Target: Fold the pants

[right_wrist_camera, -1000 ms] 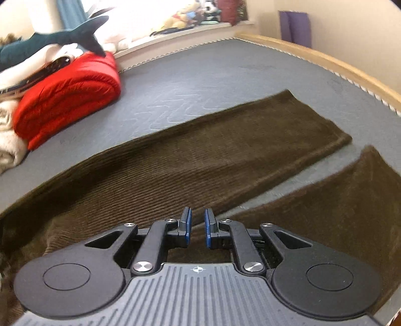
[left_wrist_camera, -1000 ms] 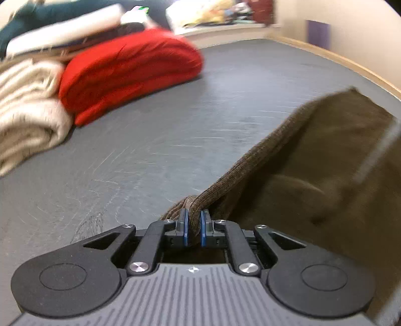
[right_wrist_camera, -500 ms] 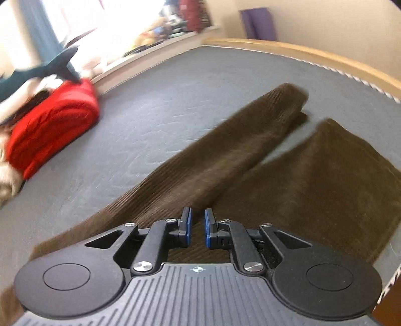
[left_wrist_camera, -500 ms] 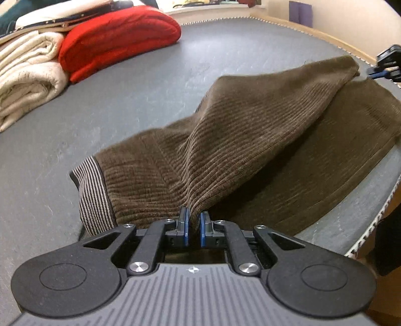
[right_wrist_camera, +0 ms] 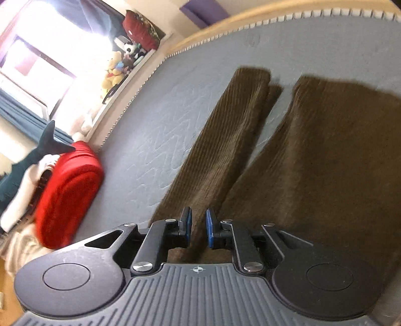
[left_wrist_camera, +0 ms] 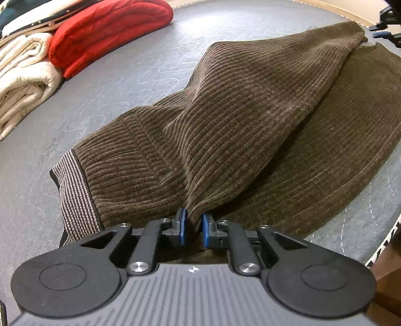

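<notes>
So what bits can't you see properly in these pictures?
- Left wrist view: the pants edge pinched in the left gripper is hidden behind its body.
- Left wrist view: the right gripper is cut off by the frame edge.
- Right wrist view: the pants and red blanket are blurred; the right gripper's hold is unclear.

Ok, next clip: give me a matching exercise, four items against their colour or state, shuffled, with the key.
Items:
1. pants
2. blanket
3. waistband
4. left gripper

States:
A. striped
B. red, folded
C. brown corduroy
D. shut on fabric

Pairs: 1-C, 2-B, 3-A, 4-D
</notes>
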